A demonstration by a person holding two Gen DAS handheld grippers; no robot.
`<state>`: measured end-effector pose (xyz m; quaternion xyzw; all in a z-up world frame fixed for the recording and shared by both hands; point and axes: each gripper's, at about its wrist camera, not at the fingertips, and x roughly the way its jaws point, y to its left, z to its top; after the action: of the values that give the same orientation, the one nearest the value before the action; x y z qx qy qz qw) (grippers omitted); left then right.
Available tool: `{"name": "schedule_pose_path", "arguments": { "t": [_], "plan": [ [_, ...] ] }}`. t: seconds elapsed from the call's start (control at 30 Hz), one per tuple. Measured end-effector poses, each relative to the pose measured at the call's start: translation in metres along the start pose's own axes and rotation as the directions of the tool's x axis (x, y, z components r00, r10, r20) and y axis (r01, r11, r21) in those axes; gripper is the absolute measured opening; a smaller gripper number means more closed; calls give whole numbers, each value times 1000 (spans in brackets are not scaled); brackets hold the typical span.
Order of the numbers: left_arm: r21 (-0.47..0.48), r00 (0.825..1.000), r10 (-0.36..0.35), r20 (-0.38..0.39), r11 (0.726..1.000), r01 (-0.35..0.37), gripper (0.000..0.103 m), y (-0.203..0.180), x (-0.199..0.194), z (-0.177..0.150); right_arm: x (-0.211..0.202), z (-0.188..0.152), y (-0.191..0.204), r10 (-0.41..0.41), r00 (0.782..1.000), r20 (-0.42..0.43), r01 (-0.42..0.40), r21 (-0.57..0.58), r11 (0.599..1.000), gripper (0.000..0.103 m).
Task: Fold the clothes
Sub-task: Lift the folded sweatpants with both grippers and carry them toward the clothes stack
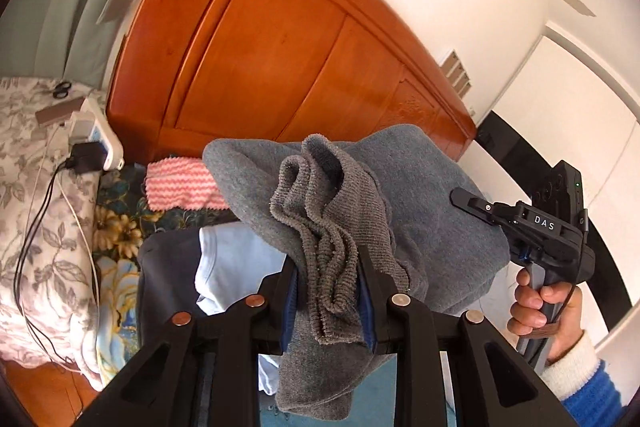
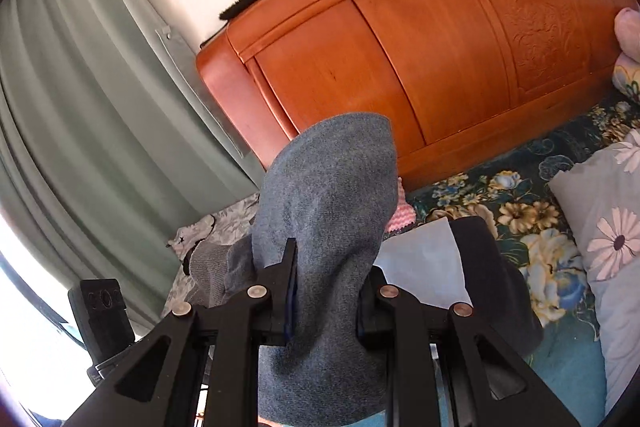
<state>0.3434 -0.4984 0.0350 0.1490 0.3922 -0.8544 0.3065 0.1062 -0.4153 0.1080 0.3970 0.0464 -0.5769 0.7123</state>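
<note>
We hold the grey knit garment (image 1: pixel 400 195) aloft before the wooden headboard (image 1: pixel 260 47), left gripper (image 1: pixel 330 281) and right gripper (image 2: pixel 326 287) both clamped on bunched cloth. Bunched layers could slip, skewing our fold.

A home bedroom: wooden headboard (image 2: pixel 420 59), floral bedspread (image 2: pixel 500 195), pillow (image 2: pixel 608 211), green curtain (image 2: pixel 80 99).

The left gripper (image 1: pixel 330 291) is clamped on bunched grey fabric (image 1: pixel 320 247). The right gripper (image 2: pixel 326 291) pinches the same grey fabric, apparently raised; a right hand (image 1: pixel 540 307) grasps its handle.
</note>
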Motion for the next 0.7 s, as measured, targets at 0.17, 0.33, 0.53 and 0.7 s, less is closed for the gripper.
{"name": "schedule_pose_path", "arguments": {
  "t": [0.17, 0.33, 0.53, 0.7],
  "plan": [
    [-72, 994, 54, -96, 995, -62, 31, 42, 41, -32, 79, -20, -59, -57, 987, -152, 70, 81, 994, 22],
    [-86, 993, 33, -116, 995, -43, 42, 51, 38, -31, 94, -36, -101, -43, 984, -173, 68, 144, 987, 27],
    [61, 991, 134, -17, 989, -133, 46, 6, -9, -9, 94, -29, -90, -78, 979, -189, 96, 89, 991, 27],
    [282, 984, 178, 6, 944, -172, 49, -45, 28, 6, 91, -25, -79, -168, 965, -200, 187, 80, 979, 35]
  ]
}}
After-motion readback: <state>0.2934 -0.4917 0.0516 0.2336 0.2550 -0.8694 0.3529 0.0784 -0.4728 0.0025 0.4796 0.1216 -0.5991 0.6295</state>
